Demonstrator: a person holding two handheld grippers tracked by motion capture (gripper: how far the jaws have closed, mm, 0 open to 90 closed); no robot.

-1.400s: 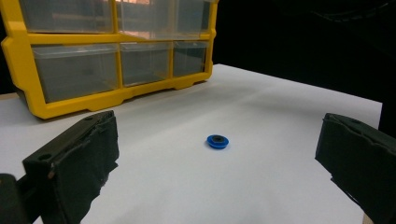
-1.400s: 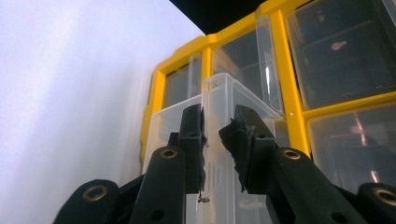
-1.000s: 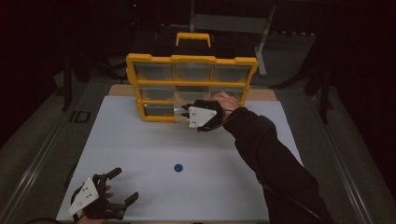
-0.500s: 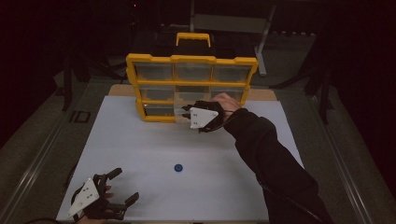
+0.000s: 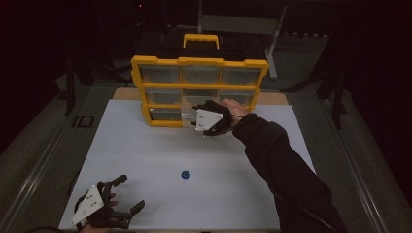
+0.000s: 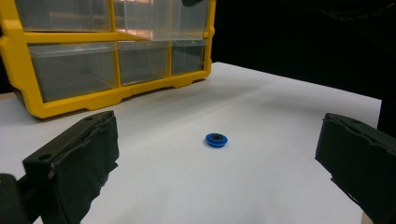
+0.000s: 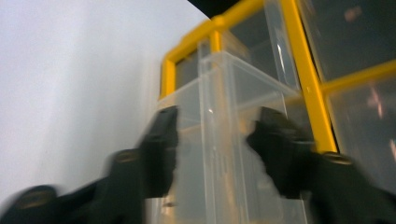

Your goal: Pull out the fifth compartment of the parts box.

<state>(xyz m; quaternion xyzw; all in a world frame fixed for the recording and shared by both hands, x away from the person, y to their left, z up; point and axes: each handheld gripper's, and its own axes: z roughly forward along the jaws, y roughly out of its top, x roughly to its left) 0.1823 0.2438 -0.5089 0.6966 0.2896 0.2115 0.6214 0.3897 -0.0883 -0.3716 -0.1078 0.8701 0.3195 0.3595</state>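
Dark surroundings enclose a white desk (image 5: 145, 145). At its near left corner the left gripper (image 5: 124, 194) rests with jaws wide apart, facing a blue ring (image 5: 185, 174) near the desk's middle. At the far edge stands a yellow drawer cabinet (image 5: 199, 62); the right gripper (image 7: 212, 135) has its jaws set around the front of a clear drawer (image 7: 224, 140) partly drawn out of the lower middle row. Pull straight along the drawer's slide, level, without twisting. Motion blur hides whether the jaws actually press the drawer; its contents cannot be made out.
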